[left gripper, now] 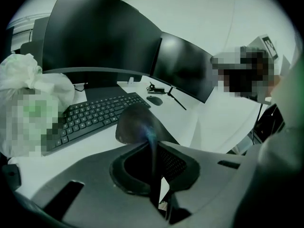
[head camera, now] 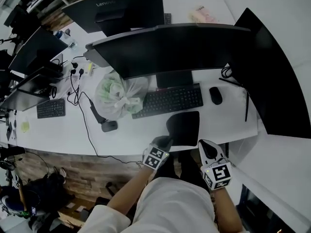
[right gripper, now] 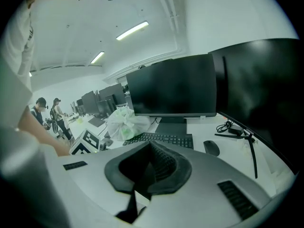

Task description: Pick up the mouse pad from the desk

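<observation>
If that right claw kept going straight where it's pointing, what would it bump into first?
Most likely the black computer keyboard lying just beyond the right claw on the white desk; depth is hard to judge.

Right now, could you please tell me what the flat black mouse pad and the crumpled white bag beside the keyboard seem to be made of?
Flat black mouse pad: probably soft rubber or fabric-faced foam, matte; its thin corner bends upward where the left gripper pinches it.
Crumpled white bag: likely thin plastic film, slightly translucent; it wrinkles finely and green shows through.
</observation>
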Available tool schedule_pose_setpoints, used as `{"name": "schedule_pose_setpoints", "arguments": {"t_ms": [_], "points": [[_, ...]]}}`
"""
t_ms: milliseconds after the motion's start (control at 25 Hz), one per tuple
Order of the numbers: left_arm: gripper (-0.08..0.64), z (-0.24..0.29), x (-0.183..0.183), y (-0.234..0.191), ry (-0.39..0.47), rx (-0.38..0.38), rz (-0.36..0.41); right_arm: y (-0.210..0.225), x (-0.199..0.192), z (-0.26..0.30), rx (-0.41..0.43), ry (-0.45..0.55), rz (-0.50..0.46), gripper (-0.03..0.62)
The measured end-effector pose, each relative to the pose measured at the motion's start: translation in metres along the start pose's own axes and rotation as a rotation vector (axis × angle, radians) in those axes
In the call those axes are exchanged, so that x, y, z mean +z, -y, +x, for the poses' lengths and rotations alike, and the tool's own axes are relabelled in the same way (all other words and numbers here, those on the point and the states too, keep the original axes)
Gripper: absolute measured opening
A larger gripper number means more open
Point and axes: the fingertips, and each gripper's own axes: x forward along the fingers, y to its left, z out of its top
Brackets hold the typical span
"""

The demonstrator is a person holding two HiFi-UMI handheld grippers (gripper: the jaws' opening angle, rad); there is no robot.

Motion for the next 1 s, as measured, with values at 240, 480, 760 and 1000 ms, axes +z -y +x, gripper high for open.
{"name": "schedule_pose_setpoints", "arguments": {"t_ms": [240, 480, 760, 1000], "points": [[0.044, -0.029, 0.021, 0.008, 0.058, -0.038, 0.048, -0.018, 0.024, -0.016, -0.033, 0.054, -0.033, 0.012], [0.044, -0.069, 0.039, 0.017, 0.106, -0.043, 0.052, -0.032, 0.04, -0.035, -0.055, 0.096, -0.063, 0.012], [0.045, -0.124, 0.055, 0.023, 0.191, -0.004, -0.001, -0.039, 0.055, -0.06, -0.051, 0.133, -0.06, 0.012], [0.046, -0.178, 0.076, 0.047, 0.297, 0.099, -0.018, -0.042, 0.07, -0.087, -0.024, 0.16, -0.089, 0.012]]}}
